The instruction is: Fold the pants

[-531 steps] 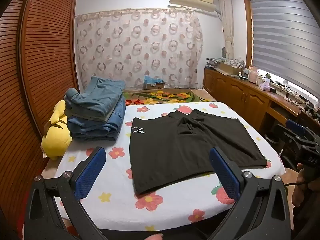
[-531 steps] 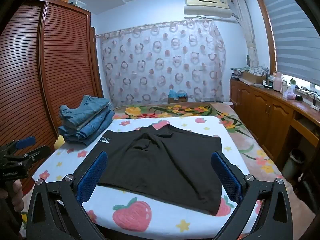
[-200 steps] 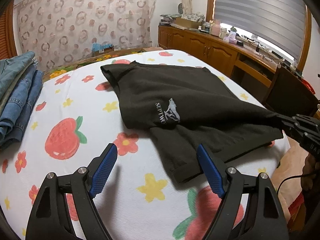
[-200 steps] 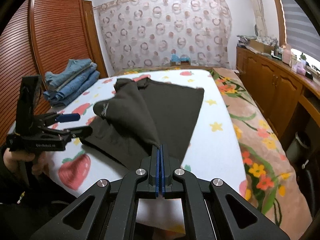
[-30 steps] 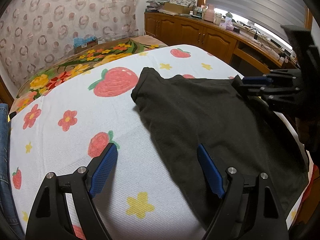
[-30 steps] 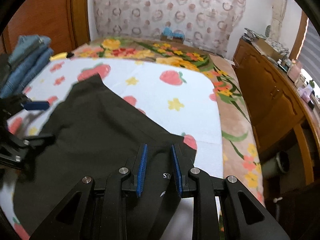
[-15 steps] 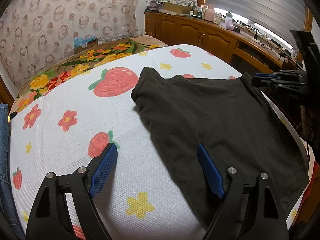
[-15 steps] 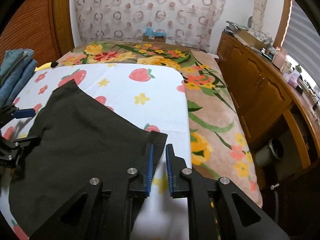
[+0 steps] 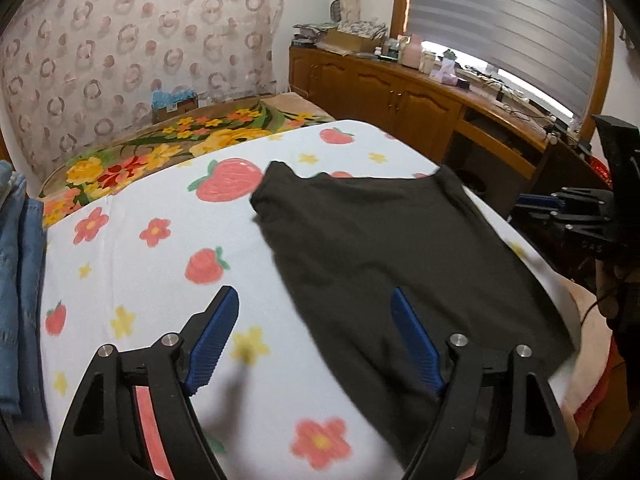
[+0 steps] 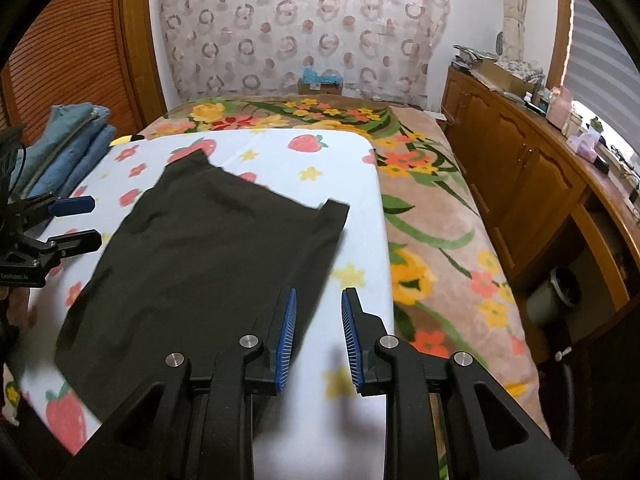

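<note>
The black shorts lie folded in half, flat on the white strawberry-print sheet; they also show in the right wrist view. My left gripper is wide open and empty above the sheet at the shorts' left edge. My right gripper is partly open and empty, just off the shorts' right edge near the sheet's border. Each gripper shows in the other's view: the right one beyond the bed's right side, the left one at the shorts' left edge.
A stack of folded jeans sits at the left of the bed. A floral blanket covers the rest of the bed. A wooden cabinet run with clutter lines the right wall, and a bin stands below it.
My right gripper has opened, let go of the shorts and pulled back toward me. The shorts' folded layer now lies flat. My left gripper has drawn back a little, still open.
</note>
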`<state>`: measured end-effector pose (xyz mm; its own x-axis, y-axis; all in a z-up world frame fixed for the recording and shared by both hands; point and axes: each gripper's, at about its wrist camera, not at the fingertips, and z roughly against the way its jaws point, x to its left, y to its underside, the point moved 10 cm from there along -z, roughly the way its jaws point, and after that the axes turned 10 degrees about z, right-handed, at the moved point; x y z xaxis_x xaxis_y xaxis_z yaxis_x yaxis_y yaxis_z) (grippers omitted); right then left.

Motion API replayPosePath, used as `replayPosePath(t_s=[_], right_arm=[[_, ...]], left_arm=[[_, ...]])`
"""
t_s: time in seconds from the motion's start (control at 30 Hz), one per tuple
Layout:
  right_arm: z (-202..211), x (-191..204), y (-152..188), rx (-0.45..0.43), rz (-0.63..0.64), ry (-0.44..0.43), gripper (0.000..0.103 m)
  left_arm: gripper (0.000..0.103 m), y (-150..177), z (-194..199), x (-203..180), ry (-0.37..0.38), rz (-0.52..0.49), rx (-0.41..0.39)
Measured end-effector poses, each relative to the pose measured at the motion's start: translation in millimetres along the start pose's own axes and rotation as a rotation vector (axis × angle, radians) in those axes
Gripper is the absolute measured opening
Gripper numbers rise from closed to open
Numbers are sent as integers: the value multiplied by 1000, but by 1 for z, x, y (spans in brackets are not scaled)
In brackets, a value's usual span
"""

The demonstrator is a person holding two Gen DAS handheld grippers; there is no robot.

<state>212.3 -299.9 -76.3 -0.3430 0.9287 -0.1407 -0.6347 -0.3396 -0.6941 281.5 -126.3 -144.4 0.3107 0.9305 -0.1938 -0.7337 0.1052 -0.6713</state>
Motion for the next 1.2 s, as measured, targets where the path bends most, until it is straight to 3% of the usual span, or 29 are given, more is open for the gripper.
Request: replayPosePath(t_s=[0.37, 0.87, 1.2], right_arm=[[41, 28, 29, -42, -23, -48, 25], [52, 52, 58, -27, -61, -77, 26], [53, 59, 69, -33, -82, -87, 26]], left_arm=[[51, 44, 41, -27, 34, 2, -13], [49, 91, 46, -44, 58, 44, 31], [49, 102, 32, -41, 70, 92, 68]])
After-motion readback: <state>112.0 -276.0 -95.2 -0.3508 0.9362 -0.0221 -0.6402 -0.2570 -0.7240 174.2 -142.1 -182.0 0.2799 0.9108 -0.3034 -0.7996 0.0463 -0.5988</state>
